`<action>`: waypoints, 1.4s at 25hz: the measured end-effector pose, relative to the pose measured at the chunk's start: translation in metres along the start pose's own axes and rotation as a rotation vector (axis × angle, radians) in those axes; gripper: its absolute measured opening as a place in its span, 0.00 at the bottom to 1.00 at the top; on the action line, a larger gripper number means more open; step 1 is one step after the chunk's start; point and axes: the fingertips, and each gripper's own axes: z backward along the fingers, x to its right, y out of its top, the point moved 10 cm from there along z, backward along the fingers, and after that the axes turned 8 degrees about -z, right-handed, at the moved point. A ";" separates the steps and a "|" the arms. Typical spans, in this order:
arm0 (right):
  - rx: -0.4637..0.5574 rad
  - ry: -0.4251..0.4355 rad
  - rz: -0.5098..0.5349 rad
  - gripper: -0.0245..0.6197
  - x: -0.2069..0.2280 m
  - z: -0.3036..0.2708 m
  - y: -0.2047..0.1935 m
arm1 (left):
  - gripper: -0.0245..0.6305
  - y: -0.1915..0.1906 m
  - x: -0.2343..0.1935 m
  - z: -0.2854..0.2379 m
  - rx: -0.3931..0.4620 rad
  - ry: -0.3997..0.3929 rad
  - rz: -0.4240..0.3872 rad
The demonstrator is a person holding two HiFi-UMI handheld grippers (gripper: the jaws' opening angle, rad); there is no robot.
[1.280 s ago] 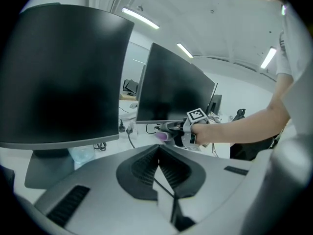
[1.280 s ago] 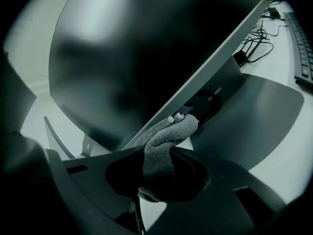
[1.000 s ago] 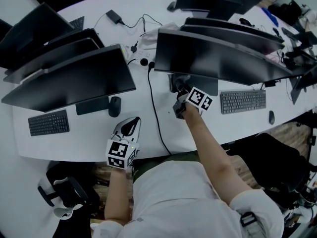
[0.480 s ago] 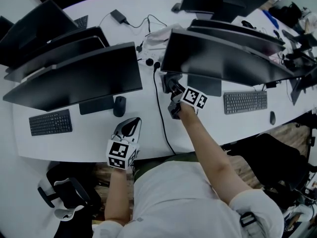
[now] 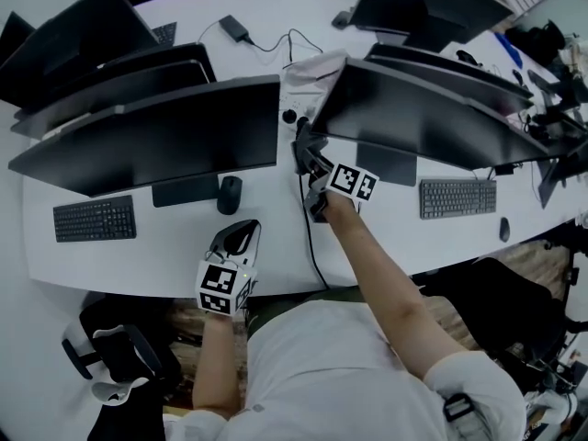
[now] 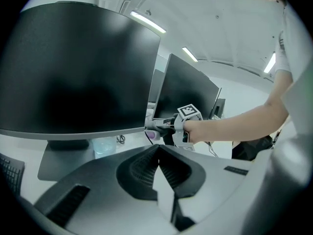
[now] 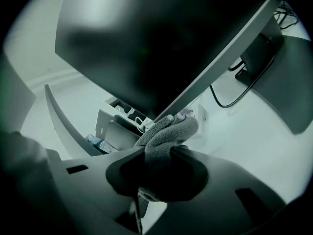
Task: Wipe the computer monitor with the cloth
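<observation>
The computer monitor (image 5: 423, 118) stands right of centre on the white desk (image 5: 165, 255), its dark screen (image 7: 146, 48) tilted toward me. My right gripper (image 5: 310, 161) is shut on a grey cloth (image 7: 166, 133), which it holds against the monitor's lower left corner. In the right gripper view the cloth bulges out between the jaws of the right gripper (image 7: 164, 151) and touches the screen's bottom edge. My left gripper (image 5: 237, 237) rests near the desk's front edge, shut with nothing in it. The left gripper (image 6: 158, 148) faces the right gripper (image 6: 159, 126) across the desk.
A second large monitor (image 5: 156, 145) stands to the left, with a keyboard (image 5: 95, 219) and a mouse (image 5: 230, 194) before it. Another keyboard (image 5: 457, 197) lies at the right. A black cable (image 5: 308, 246) runs to the front edge. More monitors (image 5: 432, 7) line the back.
My right gripper has slid left with the cloth along the monitor's bottom edge to its left corner. The left gripper has stayed in place.
</observation>
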 end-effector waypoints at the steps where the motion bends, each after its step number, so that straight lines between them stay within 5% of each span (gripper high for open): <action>1: -0.008 0.002 0.007 0.16 -0.003 -0.003 -0.001 | 0.04 0.000 -0.001 0.001 0.002 0.004 0.002; 12: -0.070 0.089 0.096 0.19 -0.045 -0.030 -0.004 | 0.04 -0.005 -0.010 0.010 0.016 0.027 0.027; 27: -0.051 0.000 0.053 0.19 -0.034 -0.020 0.018 | 0.04 0.002 -0.012 0.005 0.041 0.022 0.024; 35: -0.007 0.028 0.070 0.19 -0.048 -0.004 0.027 | 0.04 0.013 -0.005 -0.002 0.055 -0.010 -0.004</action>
